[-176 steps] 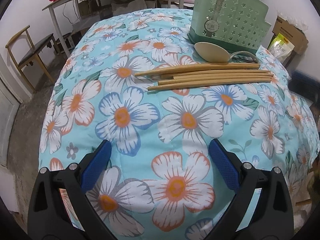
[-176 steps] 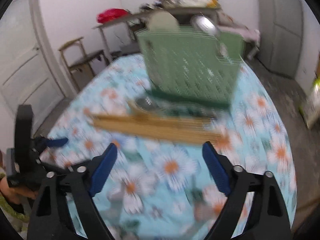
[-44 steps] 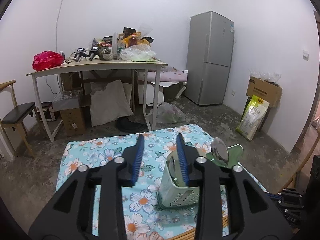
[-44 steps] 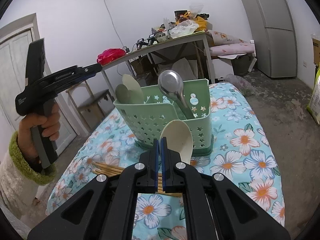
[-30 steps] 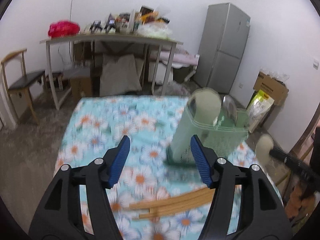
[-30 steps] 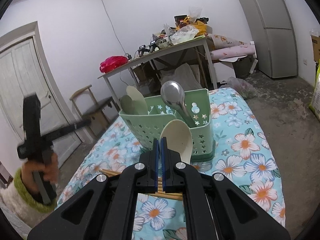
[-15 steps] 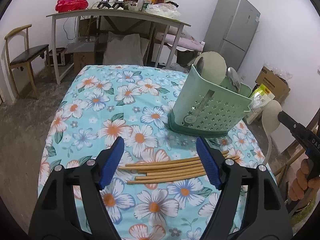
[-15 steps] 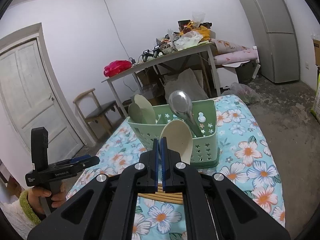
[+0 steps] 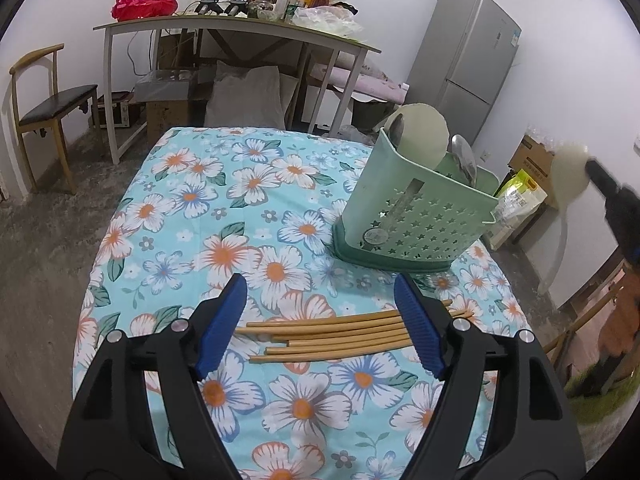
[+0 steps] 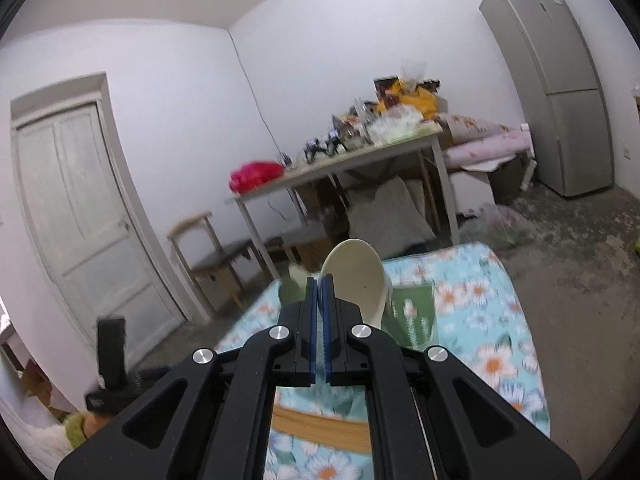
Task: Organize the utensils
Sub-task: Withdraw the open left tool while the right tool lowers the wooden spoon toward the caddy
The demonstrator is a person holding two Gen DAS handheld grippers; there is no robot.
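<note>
Several wooden chopsticks (image 9: pixel 328 338) lie side by side on the flowered tablecloth. My left gripper (image 9: pixel 320 292) hangs open just above them, a blue finger over each end of the bundle, touching nothing. Behind them stands a green star-holed utensil holder (image 9: pixel 408 224) with a cream ladle (image 9: pixel 420 136) and a metal spoon (image 9: pixel 464 156) upright in it. My right gripper (image 10: pixel 318 284) is shut on the handle of a cream spoon (image 10: pixel 356 276), whose bowl sticks up past the fingertips. It floats above the holder (image 10: pixel 412 312), mostly hidden. The same spoon (image 9: pixel 568 176) shows right of the holder.
The flowered table (image 9: pixel 224 208) drops off to bare floor on all sides. Behind it are a cluttered desk (image 9: pixel 224 24), a wooden chair (image 9: pixel 52 104) and a grey fridge (image 9: pixel 468 64). A white door (image 10: pixel 80 220) is at the left. Boxes and a bag (image 9: pixel 520 188) sit right.
My right gripper has risen with the cream spoon, so the holder sits lower and more hidden. My left gripper has dipped toward the chopsticks and its jaws have spread wider.
</note>
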